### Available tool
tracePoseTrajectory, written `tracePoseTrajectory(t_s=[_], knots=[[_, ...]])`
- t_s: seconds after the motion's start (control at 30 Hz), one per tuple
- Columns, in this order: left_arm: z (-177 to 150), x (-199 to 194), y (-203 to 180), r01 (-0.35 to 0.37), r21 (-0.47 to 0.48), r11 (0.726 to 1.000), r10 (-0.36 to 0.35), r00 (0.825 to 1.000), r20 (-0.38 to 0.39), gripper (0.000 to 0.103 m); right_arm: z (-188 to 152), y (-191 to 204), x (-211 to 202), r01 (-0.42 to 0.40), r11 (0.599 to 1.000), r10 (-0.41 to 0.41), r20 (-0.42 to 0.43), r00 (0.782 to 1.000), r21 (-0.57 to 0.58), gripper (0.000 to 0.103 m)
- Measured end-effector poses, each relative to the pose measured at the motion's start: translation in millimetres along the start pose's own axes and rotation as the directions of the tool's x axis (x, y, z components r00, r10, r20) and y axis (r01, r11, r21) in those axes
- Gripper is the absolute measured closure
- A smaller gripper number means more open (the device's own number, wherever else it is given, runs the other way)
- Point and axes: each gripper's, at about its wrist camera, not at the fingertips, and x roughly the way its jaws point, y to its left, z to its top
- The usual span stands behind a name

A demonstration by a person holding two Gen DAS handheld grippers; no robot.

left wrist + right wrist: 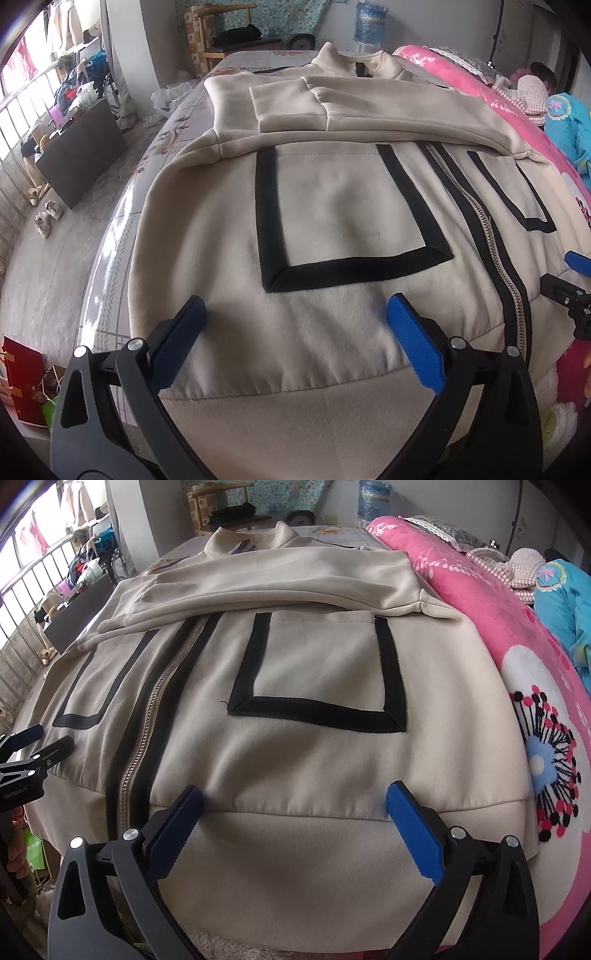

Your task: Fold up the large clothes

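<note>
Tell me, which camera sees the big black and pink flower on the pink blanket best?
The right wrist view: the big black and pink flower on the pink blanket shows whole beside the beige jacket. The left wrist view catches only blanket edges, no whole flower.

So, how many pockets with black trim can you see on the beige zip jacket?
2. One black-trimmed pocket lies left of the metal zipper on the beige zip jacket; the other lies right of it. Folded sleeves cover their tops.
</note>
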Motion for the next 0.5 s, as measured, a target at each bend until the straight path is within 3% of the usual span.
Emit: tracePoseTrajectory(t_s=[0.5], knots=[[1.3,1.4,-2.4,-0.024,-0.037,0.999,0.023,0.999,-0.022,0.008,1.8,-0.5,0.3,0.002,1.000,-0.002,-0.007,1.000,0.007,0.006]])
